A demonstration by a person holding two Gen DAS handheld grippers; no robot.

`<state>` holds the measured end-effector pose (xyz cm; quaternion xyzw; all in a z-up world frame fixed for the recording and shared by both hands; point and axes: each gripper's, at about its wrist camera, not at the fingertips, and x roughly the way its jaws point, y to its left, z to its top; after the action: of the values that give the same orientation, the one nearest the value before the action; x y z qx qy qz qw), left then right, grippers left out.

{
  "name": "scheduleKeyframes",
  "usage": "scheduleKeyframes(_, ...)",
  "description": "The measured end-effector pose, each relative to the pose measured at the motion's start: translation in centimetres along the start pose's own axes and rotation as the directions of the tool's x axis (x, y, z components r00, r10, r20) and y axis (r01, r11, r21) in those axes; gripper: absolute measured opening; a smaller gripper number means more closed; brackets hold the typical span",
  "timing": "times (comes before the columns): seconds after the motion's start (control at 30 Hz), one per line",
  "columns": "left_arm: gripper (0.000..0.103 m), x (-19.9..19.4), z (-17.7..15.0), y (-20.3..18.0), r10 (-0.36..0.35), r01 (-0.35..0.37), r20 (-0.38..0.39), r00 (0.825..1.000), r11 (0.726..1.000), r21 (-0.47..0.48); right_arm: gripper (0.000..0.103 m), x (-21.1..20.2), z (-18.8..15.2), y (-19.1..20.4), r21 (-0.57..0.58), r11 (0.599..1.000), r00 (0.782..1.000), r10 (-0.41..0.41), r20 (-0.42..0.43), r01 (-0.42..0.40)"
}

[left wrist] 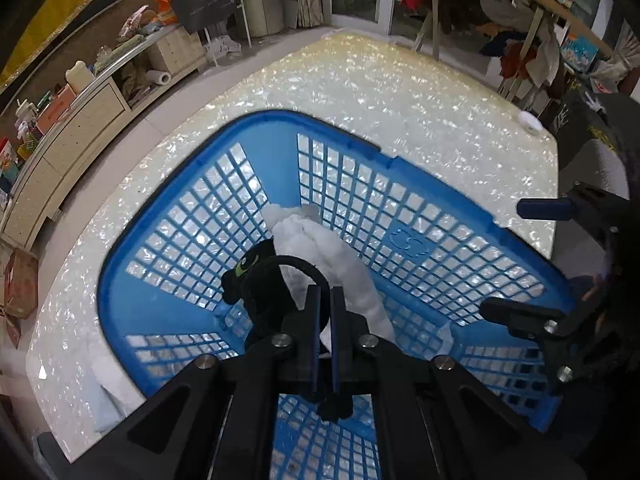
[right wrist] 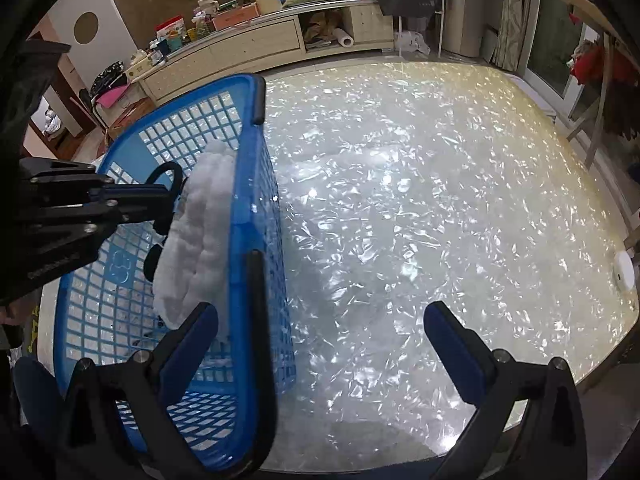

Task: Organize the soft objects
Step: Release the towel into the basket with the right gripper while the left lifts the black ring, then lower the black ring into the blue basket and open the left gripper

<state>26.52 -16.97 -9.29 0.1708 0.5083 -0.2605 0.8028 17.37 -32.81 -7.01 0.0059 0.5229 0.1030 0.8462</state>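
Over the blue basket (left wrist: 160, 292) on the pearly table (left wrist: 360, 80), the left gripper (left wrist: 326, 300) has its 2 fingers pinched on the black loop (left wrist: 300, 266) of a small black plush (left wrist: 256, 288), which hangs inside the basket against a fluffy white soft thing (left wrist: 320, 248). The right gripper (right wrist: 320, 320) stands wide apart, holding nothing, straddling the basket's near rim.

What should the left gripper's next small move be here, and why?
Probably open. The left gripper, shut on the black plush toy's loop, hangs inside the blue basket beside the white fluffy item; releasing would drop the black plush toy in.
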Motion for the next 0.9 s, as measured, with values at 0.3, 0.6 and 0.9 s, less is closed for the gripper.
scheduleKeyframes(0.3, 0.032, 2.9, 0.5, -0.2, 0.012, -0.011, -0.056, 0.998, 1.000, 0.007, 0.103, 0.0, -0.4, -0.3, 0.018, 1.000, 1.000, 0.021, -0.004, -0.021)
scheduleKeyframes(0.6, 0.055, 0.2, 0.2, 0.1, 0.026, -0.026, 0.001, 1.000, 1.000, 0.007, 0.103, -1.4, -0.5, 0.6, 0.009, 1.000, 1.000, 0.002, 0.012, -0.002)
scheduleKeyframes(0.9, 0.080, -5.5, -2.3, 0.9, 0.040, -0.037, 0.081, 0.996, 0.999, -0.035, 0.103, -4.3, 0.0, 3.5, -0.035, 0.999, 0.998, -0.006, 0.059, 0.008)
